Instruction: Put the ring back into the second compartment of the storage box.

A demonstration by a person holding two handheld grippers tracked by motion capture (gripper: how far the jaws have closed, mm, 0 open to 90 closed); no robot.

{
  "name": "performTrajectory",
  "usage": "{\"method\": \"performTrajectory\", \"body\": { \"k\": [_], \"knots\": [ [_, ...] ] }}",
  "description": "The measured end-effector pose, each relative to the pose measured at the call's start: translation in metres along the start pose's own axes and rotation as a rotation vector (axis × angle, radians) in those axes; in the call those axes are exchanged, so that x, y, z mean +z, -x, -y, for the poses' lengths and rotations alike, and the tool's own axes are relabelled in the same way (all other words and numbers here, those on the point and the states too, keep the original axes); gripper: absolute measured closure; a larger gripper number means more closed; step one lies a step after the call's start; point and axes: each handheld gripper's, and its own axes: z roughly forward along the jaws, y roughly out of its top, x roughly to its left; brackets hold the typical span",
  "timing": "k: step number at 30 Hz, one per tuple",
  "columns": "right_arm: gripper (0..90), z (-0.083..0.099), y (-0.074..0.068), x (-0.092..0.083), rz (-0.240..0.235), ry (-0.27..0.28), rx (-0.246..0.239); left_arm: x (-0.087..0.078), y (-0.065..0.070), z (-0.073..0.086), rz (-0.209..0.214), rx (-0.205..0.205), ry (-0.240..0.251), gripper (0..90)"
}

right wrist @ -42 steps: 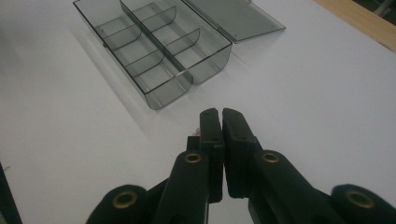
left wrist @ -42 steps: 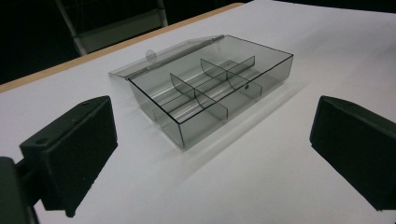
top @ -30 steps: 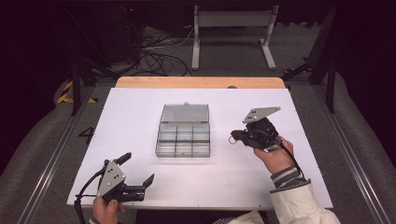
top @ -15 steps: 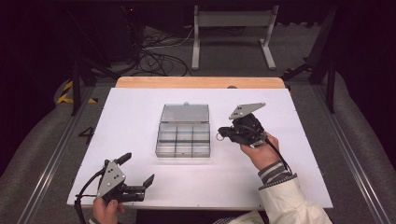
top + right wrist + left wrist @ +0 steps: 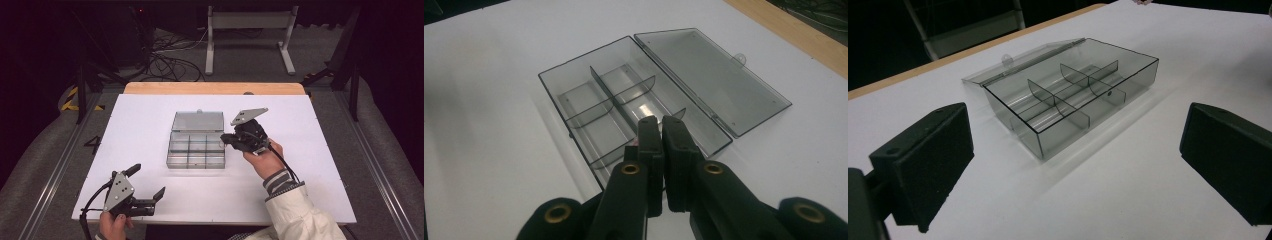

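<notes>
Dark room, white table [image 5: 150, 120] with a clear compartment box [image 5: 196, 146] at its middle, lid [image 5: 198, 121] folded flat behind. Since a second ago, right gripper [image 5: 226, 138] now moved in from the right to the box's right edge, jaws pressed together, possibly pinching something tiny and pinkish; probably a drop into a near compartment next. Left gripper [image 5: 148, 186] parked at the near-left corner, jaws apart, holding nothing.

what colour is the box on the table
Clear smoky grey plastic box, lid open flat; best in the right gripper view.

One compartment box [image 5: 196, 146], two grippers.
</notes>
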Motion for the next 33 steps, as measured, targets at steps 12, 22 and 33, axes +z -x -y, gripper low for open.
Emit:
{"method": "performTrajectory", "body": {
  "k": [12, 22, 33],
  "knots": [
    [88.0, -0.006, 0.0, 0.022, -0.009, 0.018, 0.028, 0.0, 0.0, 0.0, 0.002, 0.0, 0.0, 1.2],
    [87.9, -0.007, -0.002, 0.036, 0.003, 0.035, 0.027, 0.0, 0.0, 0.0, 0.004, 0.0, 0.0, 1.2],
    [87.8, -0.009, -0.002, 0.058, 0.022, 0.044, 0.04, 0.0, 0.0, 0.0, 0.004, 0.001, 0.0, 1.2]
  ]
}}
